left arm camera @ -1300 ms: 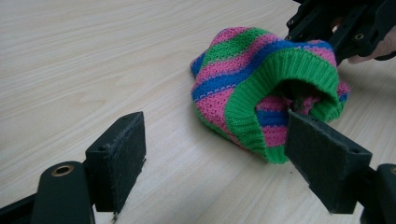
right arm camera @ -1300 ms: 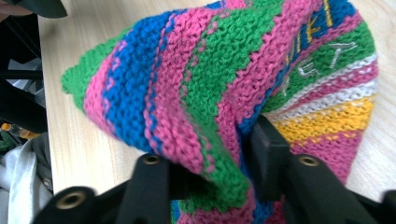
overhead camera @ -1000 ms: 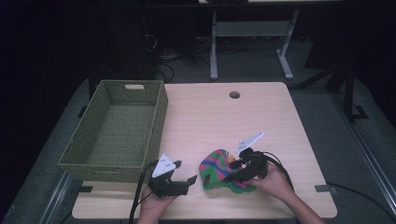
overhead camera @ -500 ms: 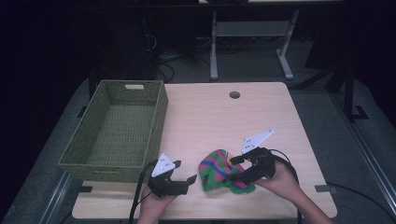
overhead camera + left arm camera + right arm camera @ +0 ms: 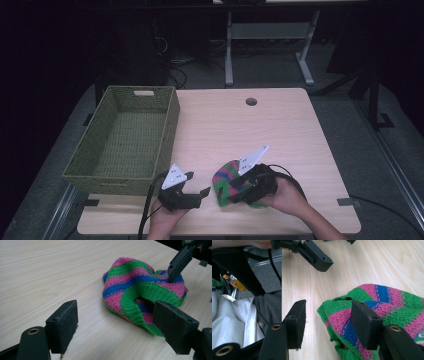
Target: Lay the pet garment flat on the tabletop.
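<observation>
the knitted hat (image 5: 231, 181), striped in pink, green and blue, lies on the wooden table (image 5: 280, 135) near the front edge, right of the green woven basket (image 5: 125, 137) and well apart from it. its green ribbed cuff (image 5: 140, 297) faces the left gripper (image 5: 196, 192), which sits just left of the hat with its jaws wide apart and nothing between them; in the left gripper view the hat lies ahead of them, untouched. the right gripper (image 5: 235, 192) is at the hat's right side. its jaws have just been closing and stand partly open; in the right gripper view (image 5: 327, 322) the hat's edge lies between them, against one pad (image 5: 364, 322), while the other pad (image 5: 297, 320) stands clear over bare table, so the hat is not clamped.
</observation>
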A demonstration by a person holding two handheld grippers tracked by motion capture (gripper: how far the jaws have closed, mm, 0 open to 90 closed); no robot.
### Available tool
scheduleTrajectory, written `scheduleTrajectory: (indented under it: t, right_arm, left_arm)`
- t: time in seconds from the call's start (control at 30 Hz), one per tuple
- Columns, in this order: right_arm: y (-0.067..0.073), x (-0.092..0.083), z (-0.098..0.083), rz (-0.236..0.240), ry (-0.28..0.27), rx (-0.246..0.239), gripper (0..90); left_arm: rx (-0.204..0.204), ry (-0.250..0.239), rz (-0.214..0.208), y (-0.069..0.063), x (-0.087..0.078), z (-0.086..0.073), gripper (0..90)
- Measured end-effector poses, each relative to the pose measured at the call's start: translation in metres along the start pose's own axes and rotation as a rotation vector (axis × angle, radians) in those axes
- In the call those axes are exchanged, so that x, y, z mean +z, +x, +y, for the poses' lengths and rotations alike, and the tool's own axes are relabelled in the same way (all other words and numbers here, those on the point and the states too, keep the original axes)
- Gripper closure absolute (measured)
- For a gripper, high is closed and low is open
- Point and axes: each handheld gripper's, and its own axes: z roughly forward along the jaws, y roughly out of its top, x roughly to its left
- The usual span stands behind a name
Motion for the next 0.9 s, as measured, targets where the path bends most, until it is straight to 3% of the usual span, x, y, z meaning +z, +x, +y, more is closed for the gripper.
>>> scheduleTrajectory:
  t: [0.17,0.5,0.63,0.9]
  right_arm:
    - [-0.002,0.012,0.0,-0.014,0.047,-0.01,47.4]
    - [-0.009,0.038,-0.009,-0.004,0.104,0.016,49.0]
    - [-0.008,0.047,-0.011,-0.029,0.122,0.003,54.1]
    - [-0.012,0.053,-0.017,-0.051,0.119,0.034,66.4]
  left_arm:
    - [0.006,0.004,-0.004,-0.001,0.0,0.0,20.3]
    - [0.004,0.002,-0.003,0.0,0.0,0.0,20.4]
    - [0.006,0.003,-0.003,0.0,0.0,0.0,20.3]
    - [0.006,0.004,-0.004,0.0,0.0,0.0,20.4]
